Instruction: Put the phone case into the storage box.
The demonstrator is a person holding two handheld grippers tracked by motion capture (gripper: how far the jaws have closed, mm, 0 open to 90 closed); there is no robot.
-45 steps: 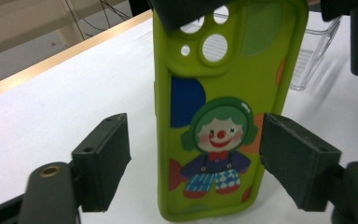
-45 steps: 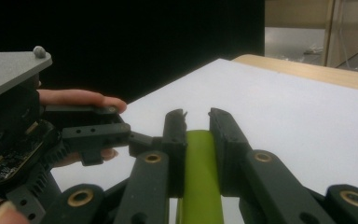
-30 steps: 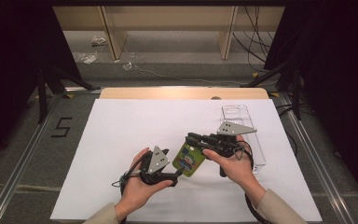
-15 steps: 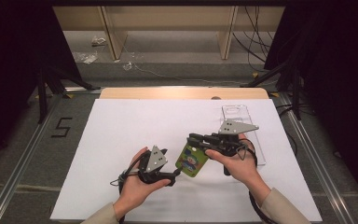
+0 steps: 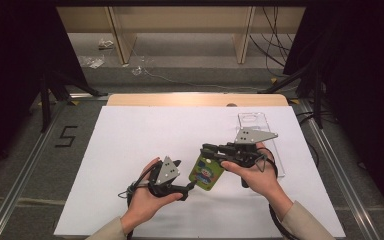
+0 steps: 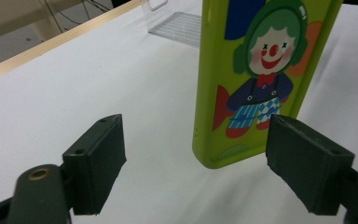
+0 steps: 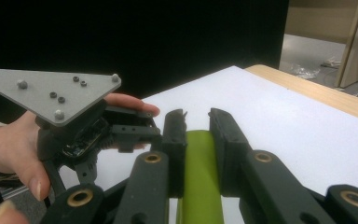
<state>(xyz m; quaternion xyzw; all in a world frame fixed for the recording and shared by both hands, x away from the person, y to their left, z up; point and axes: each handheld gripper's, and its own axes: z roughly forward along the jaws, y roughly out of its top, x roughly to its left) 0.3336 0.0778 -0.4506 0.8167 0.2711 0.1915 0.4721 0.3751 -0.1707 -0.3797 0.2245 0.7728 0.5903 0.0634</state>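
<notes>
Handover grip: my right gripper (image 5: 206, 150) clamps the phone case (image 5: 207, 172) upright so my left gripper (image 5: 189, 187), jaws apart, can take it.

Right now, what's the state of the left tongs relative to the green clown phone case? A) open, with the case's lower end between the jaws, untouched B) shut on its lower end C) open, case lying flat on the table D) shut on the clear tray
A: in the left gripper view the left tongs stand wide open on either side of the green clown phone case, with gaps on both sides, while the right tongs are clamped on its edge.
</notes>
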